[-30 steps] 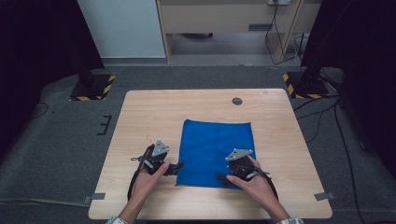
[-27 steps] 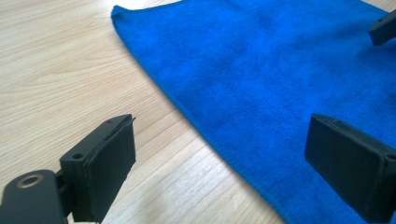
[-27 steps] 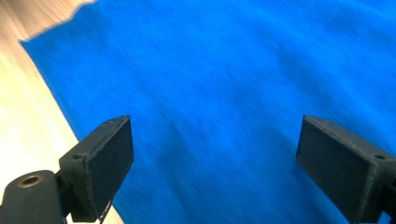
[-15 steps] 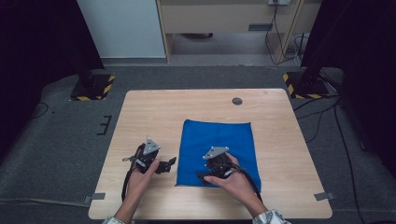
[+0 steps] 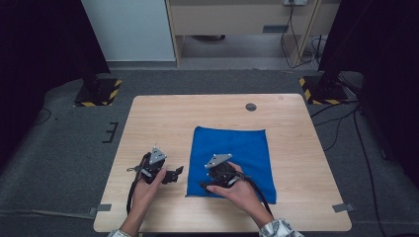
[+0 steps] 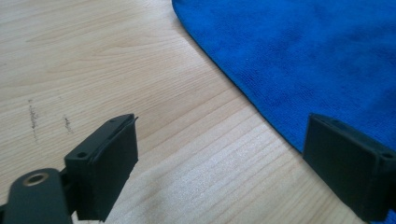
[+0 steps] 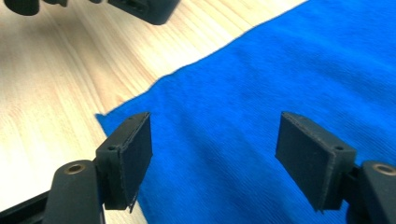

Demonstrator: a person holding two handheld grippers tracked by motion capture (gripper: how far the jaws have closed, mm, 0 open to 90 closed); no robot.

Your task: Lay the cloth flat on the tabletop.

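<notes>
Right gripper [image 7: 212,158]: the jaws are standing well apart over the near left corner of the cloth [image 7: 280,84], pads clear of the fabric and nothing between them but the flat weave below; they have just been closing somewhat. Left gripper [image 6: 233,168]: the jaws are gaping wide and gripping nothing, one pad hanging over bare wood, the other over the cloth's left edge, so the hem is running between them. Step in hand, by judgement: the person is lining both grippers up on the cloth's near left side for a pinch, probably to begin a fold. To do it well, each gripper is wanting to come down until one pad slides under the hem and the other sits on top, taking the corner itself and not a pucker from the middle; both pinches should close before any lift, and the two should rise together so the fabric is not dragging askew. Cloth: blue, lying flat and roughly square on the table [image 5: 163,123], right of centre toward the near edge. Surroundings, in the high view: a dark round grommet [image 5: 251,106] is sitting near the far edge, well apart from the cloth; cables are trailing from both grippers toward the person's forearms; yellow-and-black stand bases are resting on the floor at either far corner. Obstructions: nothing is lying on the cloth; the grippers themselves are working near each other, and crowding is the chief risk.
</notes>
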